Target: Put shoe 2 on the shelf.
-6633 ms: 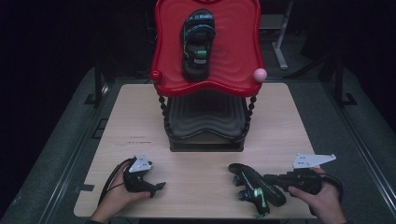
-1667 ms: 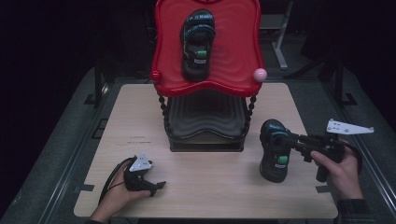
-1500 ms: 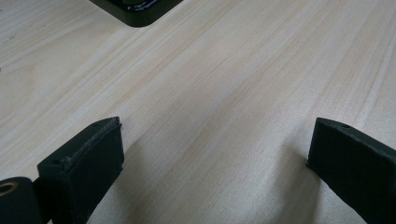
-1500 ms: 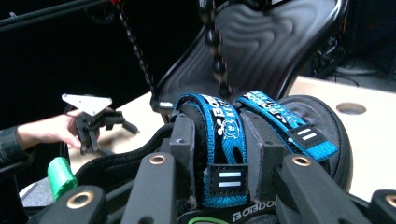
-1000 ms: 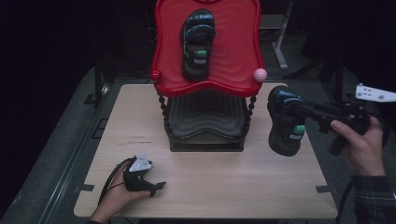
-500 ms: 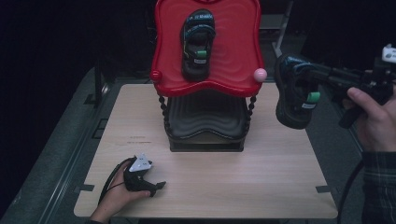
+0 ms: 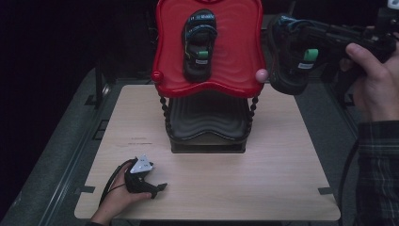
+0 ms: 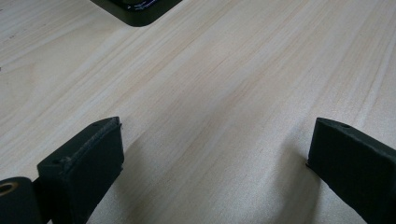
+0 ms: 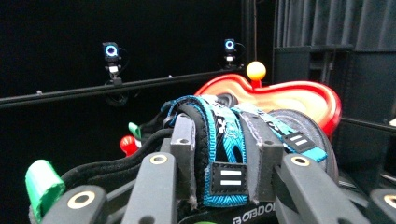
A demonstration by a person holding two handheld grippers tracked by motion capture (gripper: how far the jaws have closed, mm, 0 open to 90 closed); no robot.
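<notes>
Sandal (image 9: 233,140): black with blue straps, green pull tab, sole lettering partly legible, "OBDO". Pinched across its straps by the right gripper (image 9: 223,154), held in the air just right of the red tray (image 7: 235,70). Second sandal (image 7: 198,44) lies in that tray, atop a black stand (image 7: 207,125). Left gripper (image 8: 215,163): jaws spread, resting on the table (image 7: 263,179), nothing between them. The right gripper view adds two ring-lit cameras (image 9: 111,50) on a rail. Pale wood surface; dark, curtained room.

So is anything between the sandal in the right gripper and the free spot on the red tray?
Nothing visible does. The held sandal hangs right of the red tray; the other sandal covers the middle, leaving bare tray beside it.
</notes>
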